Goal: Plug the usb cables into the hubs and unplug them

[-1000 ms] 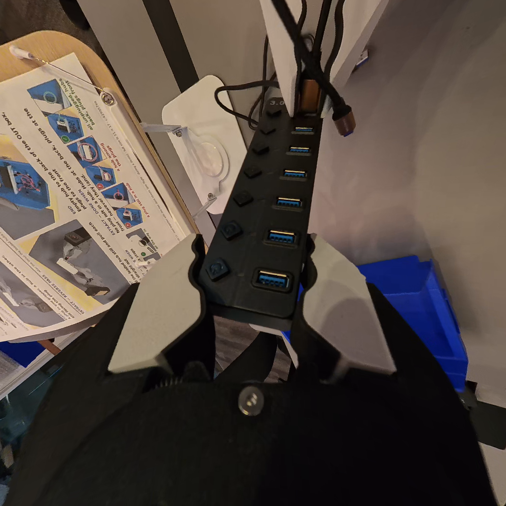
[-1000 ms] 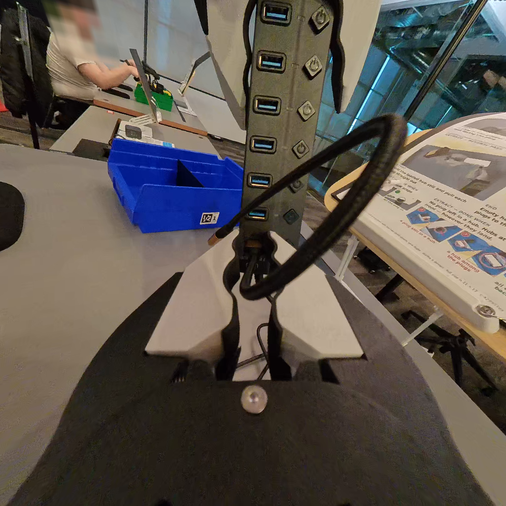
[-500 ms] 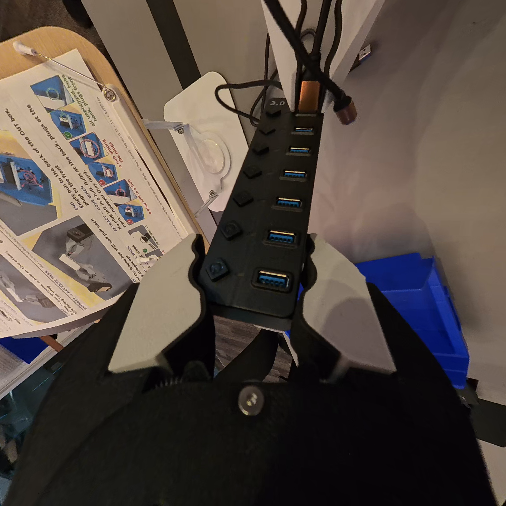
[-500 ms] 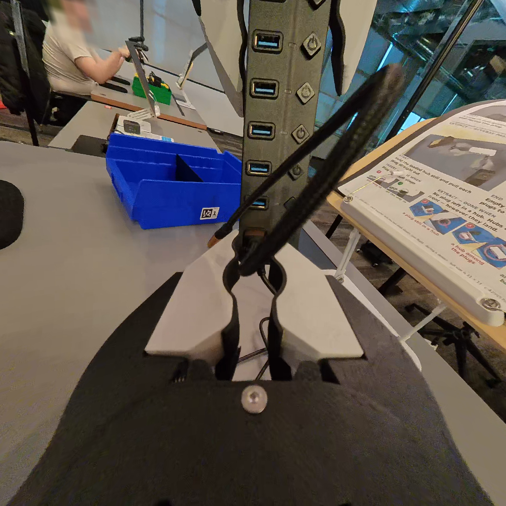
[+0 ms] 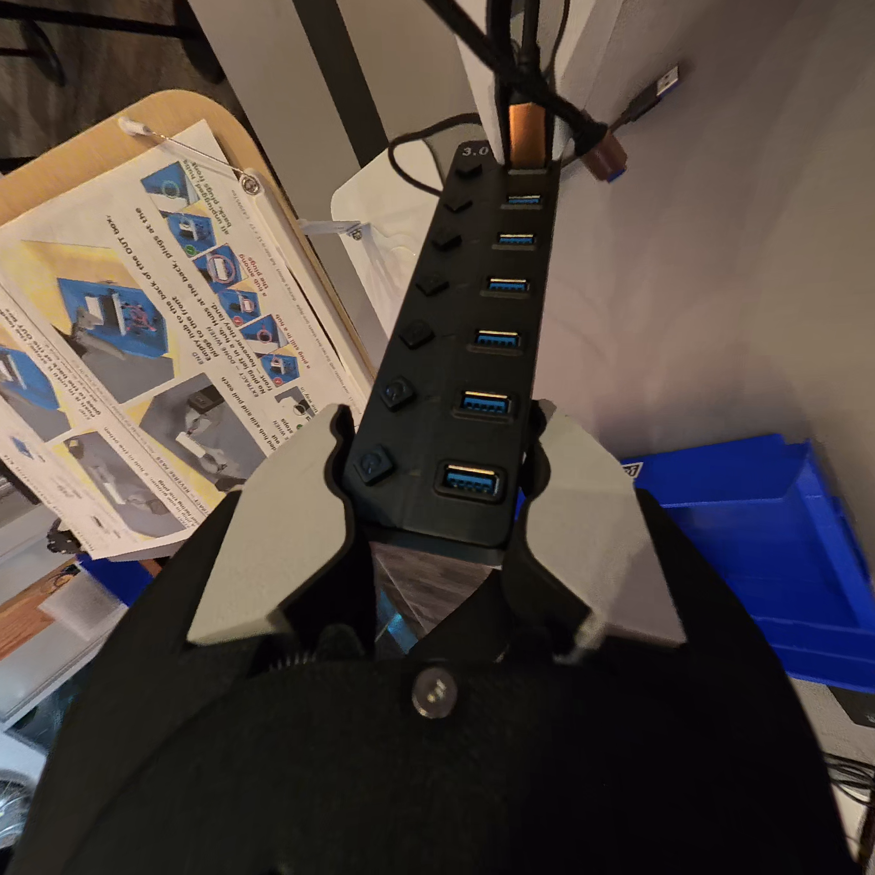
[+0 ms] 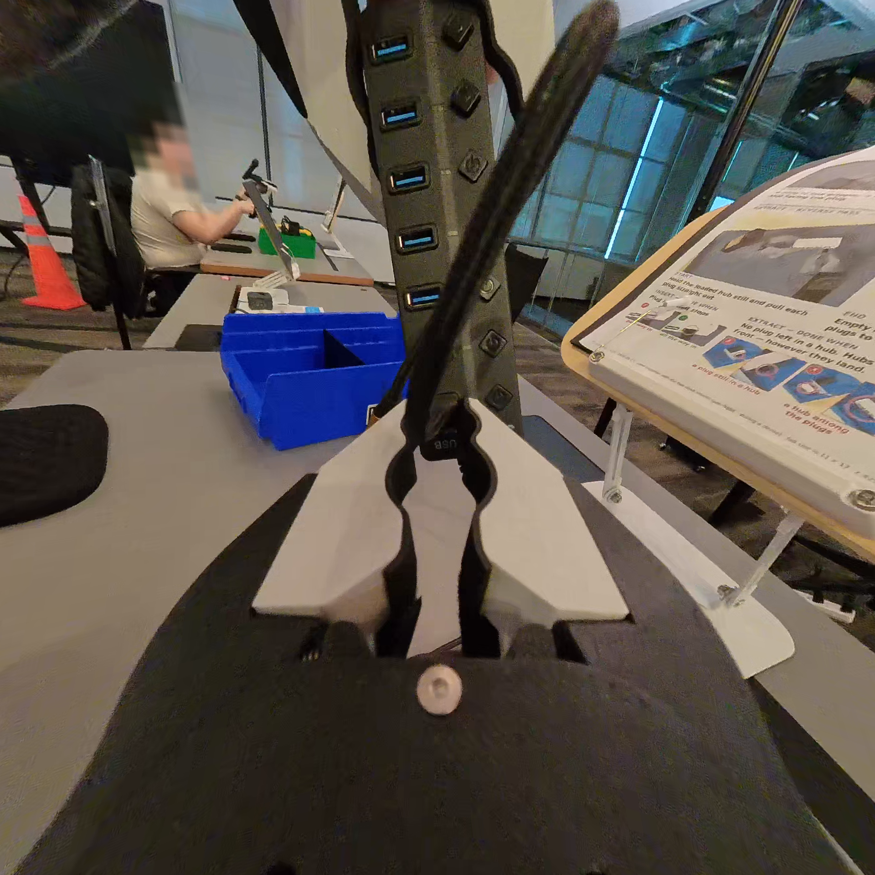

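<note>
The black USB hub (image 5: 466, 341) is held in the air between the two grippers, its long axis running straight from one pair of fingers to the other. The left gripper (image 5: 435, 478) is clamped across the hub's near end, one finger on each long edge, beside the last port and its button. At the far end, the copper-coloured plug (image 5: 525, 135) is seated in the end port, in line with the hub's axis.

In the right wrist view the right gripper (image 6: 442, 433) is closed on the plug's black body, directly ahead of its fingers, with the braided cable (image 6: 516, 189) looping up and away over the hub face. Six ports between the two grippers are seen empty.

Any pull or push is judged to lie along the hub's length, so the right fingers should be kept square to that axis.

A second loose plug (image 5: 606, 158) hangs just beside the hub's far end. The blue bin (image 6: 312, 374) rests on the grey bench (image 6: 142, 497) beyond the right fingers.
</note>
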A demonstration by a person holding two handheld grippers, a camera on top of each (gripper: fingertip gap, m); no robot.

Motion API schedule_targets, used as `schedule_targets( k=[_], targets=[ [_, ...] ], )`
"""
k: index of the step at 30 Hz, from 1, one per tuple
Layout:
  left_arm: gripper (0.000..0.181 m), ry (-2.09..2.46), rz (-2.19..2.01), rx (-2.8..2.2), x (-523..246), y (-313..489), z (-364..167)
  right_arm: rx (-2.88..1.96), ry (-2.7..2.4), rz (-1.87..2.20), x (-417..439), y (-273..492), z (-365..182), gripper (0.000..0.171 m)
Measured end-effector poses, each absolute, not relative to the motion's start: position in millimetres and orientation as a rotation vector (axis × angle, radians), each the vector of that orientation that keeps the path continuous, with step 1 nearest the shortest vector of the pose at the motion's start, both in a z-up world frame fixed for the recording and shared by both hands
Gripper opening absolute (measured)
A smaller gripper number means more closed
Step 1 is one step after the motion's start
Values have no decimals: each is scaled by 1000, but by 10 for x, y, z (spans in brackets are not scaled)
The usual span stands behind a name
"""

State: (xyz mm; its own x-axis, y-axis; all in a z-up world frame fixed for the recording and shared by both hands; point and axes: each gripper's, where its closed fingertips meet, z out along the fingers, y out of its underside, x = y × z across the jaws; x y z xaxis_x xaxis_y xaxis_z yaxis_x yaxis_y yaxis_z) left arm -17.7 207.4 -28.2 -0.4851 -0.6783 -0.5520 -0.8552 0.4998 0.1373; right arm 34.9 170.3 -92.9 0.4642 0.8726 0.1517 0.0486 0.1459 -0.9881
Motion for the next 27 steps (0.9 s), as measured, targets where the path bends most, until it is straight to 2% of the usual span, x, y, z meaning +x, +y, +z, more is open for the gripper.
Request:
schedule_targets(
  k=[5,13,22,27],
  targets=[
    [70,2362,623,-1214,-175,2080,-327,-1291,-978,704,329,1702,-1019,12],
    [70,2363,552,-1318,-230,2145,-341,-1246,-987,284,294,1710,-990,12],
    [70,2345,597,-1278,-276,2176,-338,-1269,-937,695,369,1685,-923,11],
    [69,2327,581,-1314,-285,2223,-373,-1256,-974,388,351,1722,-964,11]
  ],
)
